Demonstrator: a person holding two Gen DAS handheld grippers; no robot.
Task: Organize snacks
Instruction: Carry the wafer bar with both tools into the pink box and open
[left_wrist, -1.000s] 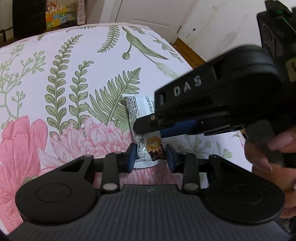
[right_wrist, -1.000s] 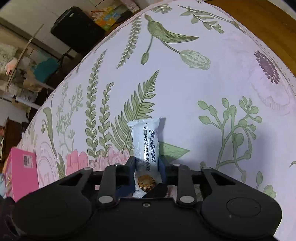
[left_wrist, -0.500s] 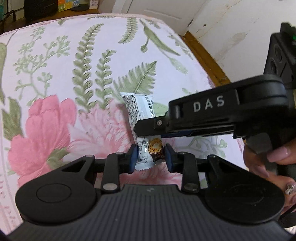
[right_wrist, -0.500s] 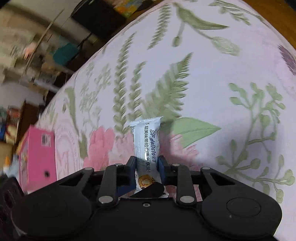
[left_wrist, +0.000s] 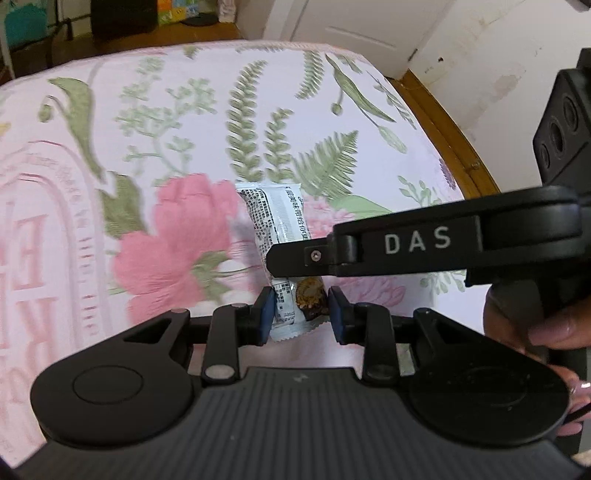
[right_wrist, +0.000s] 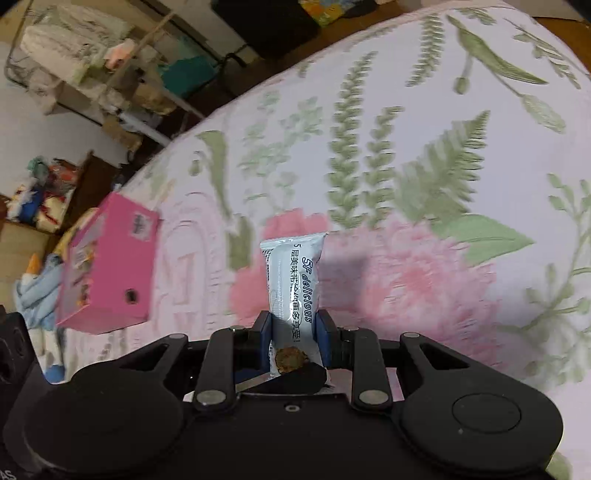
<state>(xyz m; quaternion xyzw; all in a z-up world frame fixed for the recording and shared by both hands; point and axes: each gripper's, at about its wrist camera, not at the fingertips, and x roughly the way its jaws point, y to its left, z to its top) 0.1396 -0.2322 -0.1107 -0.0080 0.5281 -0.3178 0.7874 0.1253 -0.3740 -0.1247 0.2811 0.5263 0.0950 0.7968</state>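
Observation:
A white snack packet (left_wrist: 275, 218) with a cookie picture hangs above the floral cloth (left_wrist: 177, 147). My left gripper (left_wrist: 300, 314) is shut on its near end, the pads pressing both sides. The right gripper's finger (left_wrist: 295, 258) crosses over the packet's middle from the right. In the right wrist view my right gripper (right_wrist: 294, 332) is shut on the same packet (right_wrist: 293, 280), which sticks forward from the pads. A black fingertip (right_wrist: 295, 380) of the left gripper shows under the cookie picture. A pink box (right_wrist: 110, 266) lies on the cloth at the left.
A person's hand (left_wrist: 554, 332) holds the right gripper's handle. A wooden edge (left_wrist: 443, 122) runs along the cloth's right side under a white wall. Cluttered shelves (right_wrist: 92, 74) and piled things stand beyond the cloth's far left.
Both grippers have carried the packet together leftward over the cloth and a little upward, from the fern onto the pink flower. The pink box has come into the right wrist view.

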